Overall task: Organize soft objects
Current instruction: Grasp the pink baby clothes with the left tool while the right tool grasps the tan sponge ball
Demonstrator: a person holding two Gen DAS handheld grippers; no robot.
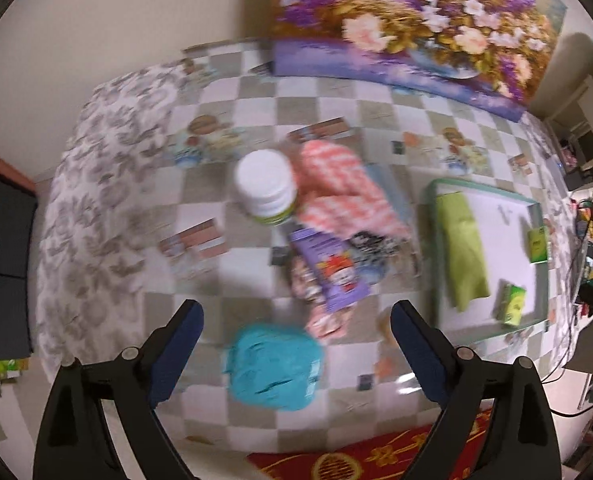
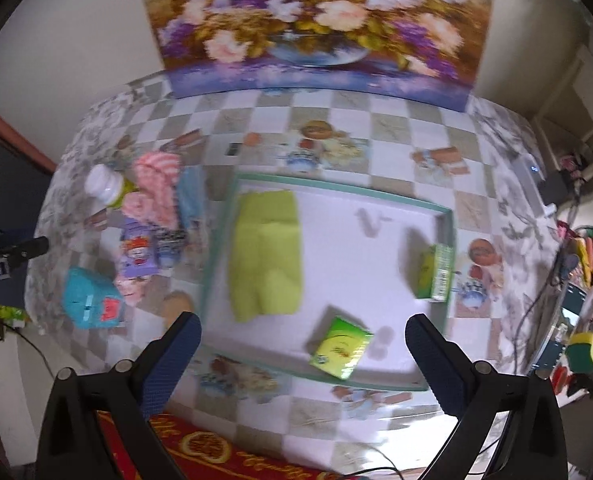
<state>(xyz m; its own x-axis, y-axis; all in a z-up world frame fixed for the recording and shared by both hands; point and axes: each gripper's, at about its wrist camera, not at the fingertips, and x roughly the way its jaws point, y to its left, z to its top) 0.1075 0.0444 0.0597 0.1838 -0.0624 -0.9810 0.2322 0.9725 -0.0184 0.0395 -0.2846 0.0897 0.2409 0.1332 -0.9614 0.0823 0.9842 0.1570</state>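
A teal soft bundle (image 1: 274, 364) lies on the checkered table just beyond my open, empty left gripper (image 1: 296, 340); it also shows in the right wrist view (image 2: 90, 298). Behind it lie a purple packet (image 1: 330, 270) and a pink-and-white striped cloth (image 1: 346, 188). A white tray with a green rim (image 2: 336, 188) holds a folded lime-green cloth (image 2: 266, 256) and two green boxes (image 2: 340, 346) (image 2: 434, 272). My right gripper (image 2: 302, 338) is open and empty above the tray's near edge.
A white-capped bottle (image 1: 266, 186) stands beside the striped cloth. A large flower painting (image 2: 316, 20) leans against the wall at the table's back. A red patterned mat (image 2: 216, 448) lies at the near edge. Cables and clutter (image 2: 584, 280) sit at the right.
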